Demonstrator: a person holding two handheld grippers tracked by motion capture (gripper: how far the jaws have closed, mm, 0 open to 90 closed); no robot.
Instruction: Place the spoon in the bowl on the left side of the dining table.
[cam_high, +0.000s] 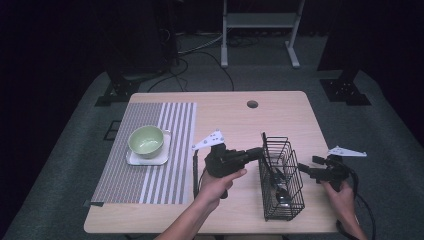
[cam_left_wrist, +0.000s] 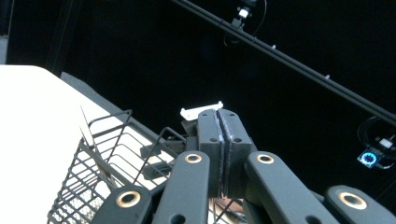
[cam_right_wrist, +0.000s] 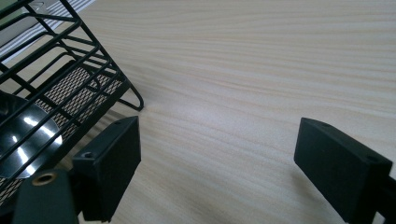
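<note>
A black wire basket (cam_high: 282, 216) stands on the wooden table, right of the middle, with a dark spoon (cam_high: 282, 194) and other utensils in it. My left gripper (cam_high: 259, 152) points right at the basket's near-left top edge, beside a thin handle (cam_high: 263, 142) that sticks up. In the left gripper view its pads (cam_left_wrist: 208, 128) are pressed together with nothing seen between them, above the basket (cam_left_wrist: 100, 154). My right gripper (cam_high: 309, 166) rests just right of the basket. Its jaws stand wide apart (cam_right_wrist: 219, 172) over bare wood, with the basket (cam_right_wrist: 79, 70) and a shiny black utensil (cam_right_wrist: 23, 135) at the left.
A striped placemat (cam_high: 170, 150) covers the table's left part. On it a green bowl (cam_high: 146, 140) sits on a white square plate (cam_high: 135, 160). A slim dark thing (cam_high: 194, 172) lies along the mat's right edge. The table has a cable hole (cam_high: 252, 104) at the back.
</note>
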